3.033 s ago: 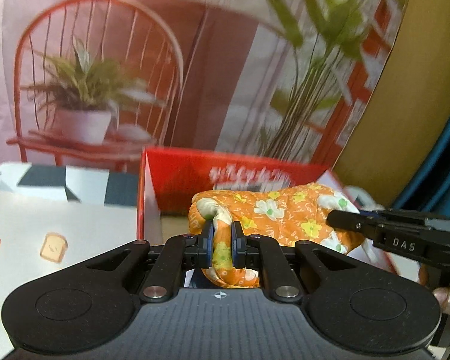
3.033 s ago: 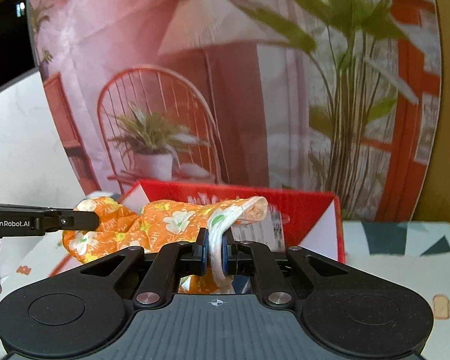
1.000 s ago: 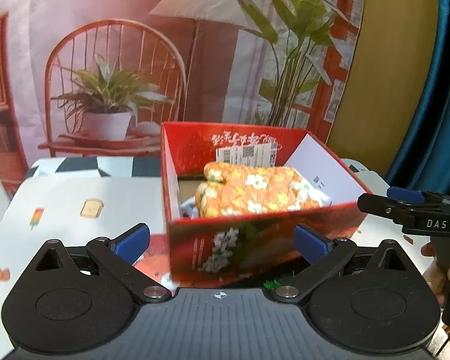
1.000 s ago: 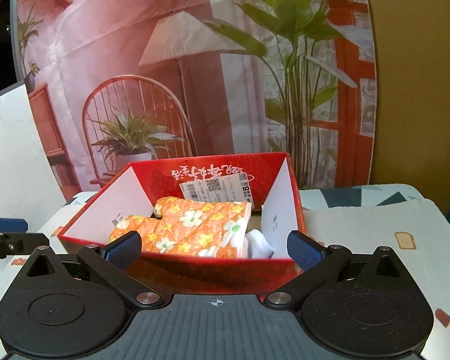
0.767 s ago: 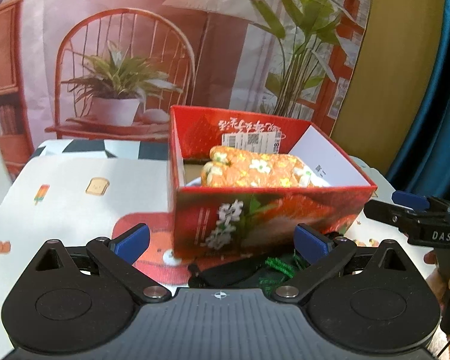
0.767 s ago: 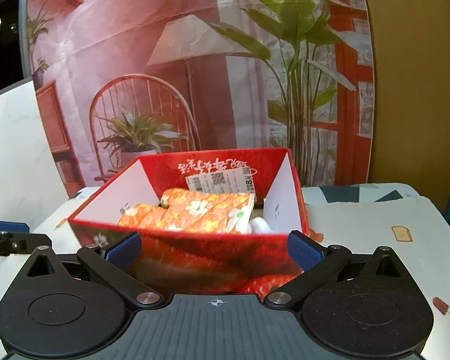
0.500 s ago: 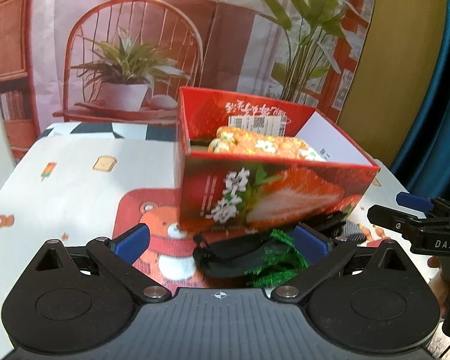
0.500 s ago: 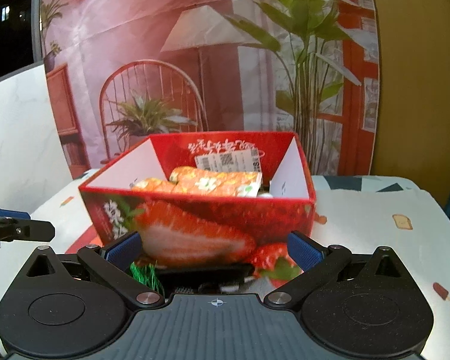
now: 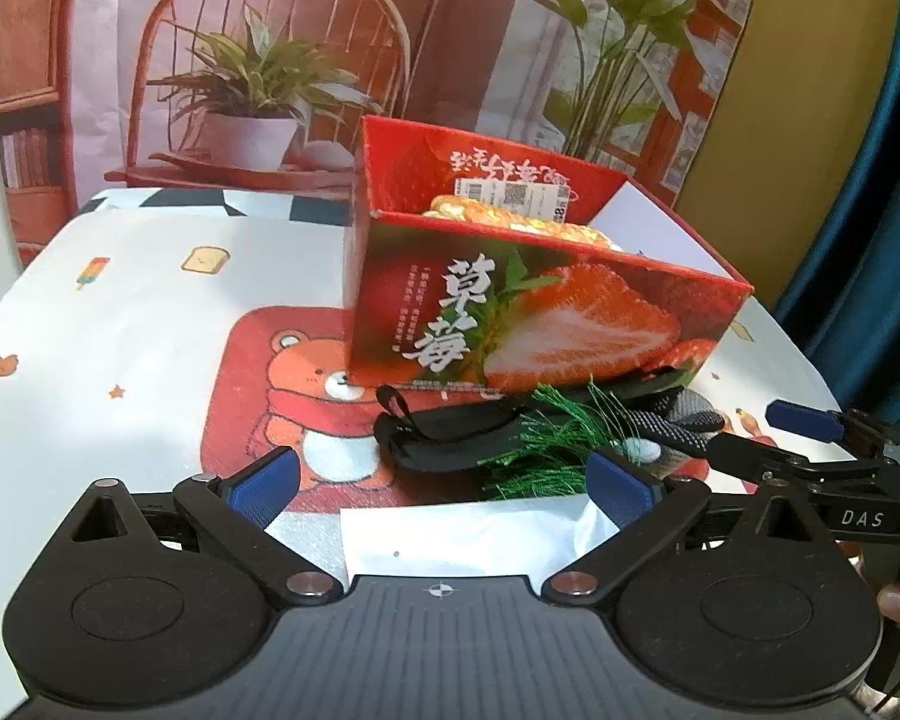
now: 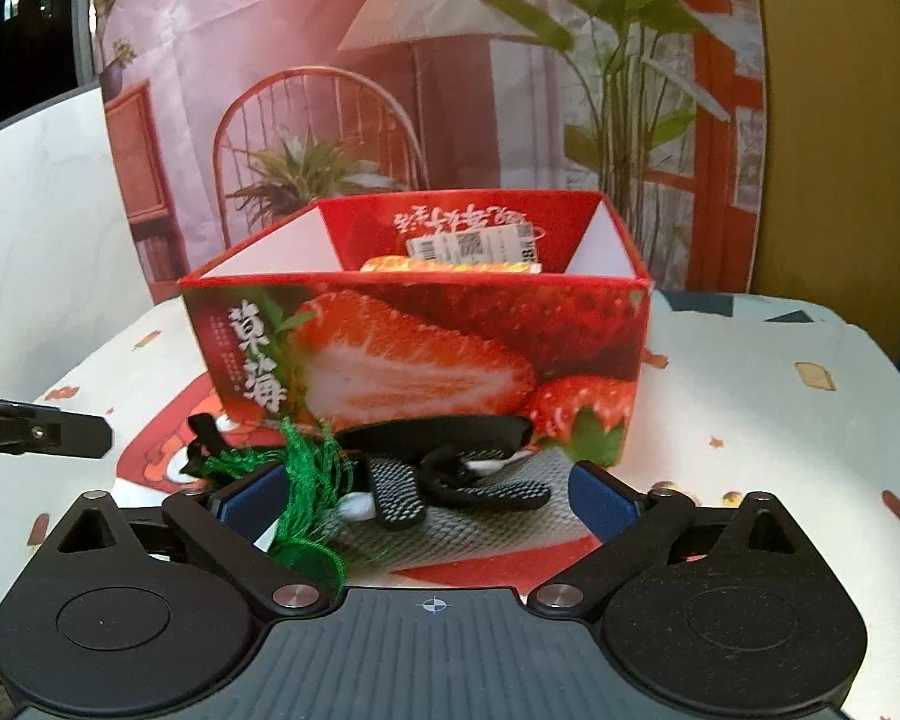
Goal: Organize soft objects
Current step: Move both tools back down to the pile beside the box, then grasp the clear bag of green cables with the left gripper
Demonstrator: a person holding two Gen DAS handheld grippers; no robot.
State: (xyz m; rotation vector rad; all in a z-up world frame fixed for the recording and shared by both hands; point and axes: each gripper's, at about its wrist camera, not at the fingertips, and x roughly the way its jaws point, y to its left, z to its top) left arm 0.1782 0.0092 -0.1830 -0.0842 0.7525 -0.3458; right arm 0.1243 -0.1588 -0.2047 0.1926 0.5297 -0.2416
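White paper (image 9: 468,534) in left view only, both tongs (image 9: 444,477) (image 10: 429,495) spread

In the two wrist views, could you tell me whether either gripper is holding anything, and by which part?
Nothing is held. The left gripper and right gripper are both open, over the dark straps and green tassel.

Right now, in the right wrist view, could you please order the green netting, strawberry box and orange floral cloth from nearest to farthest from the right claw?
1. Green netting, by the right claw's left finger.
2. Strawberry box, straight ahead.
3. Orange floral cloth, inside the box, toward its back.
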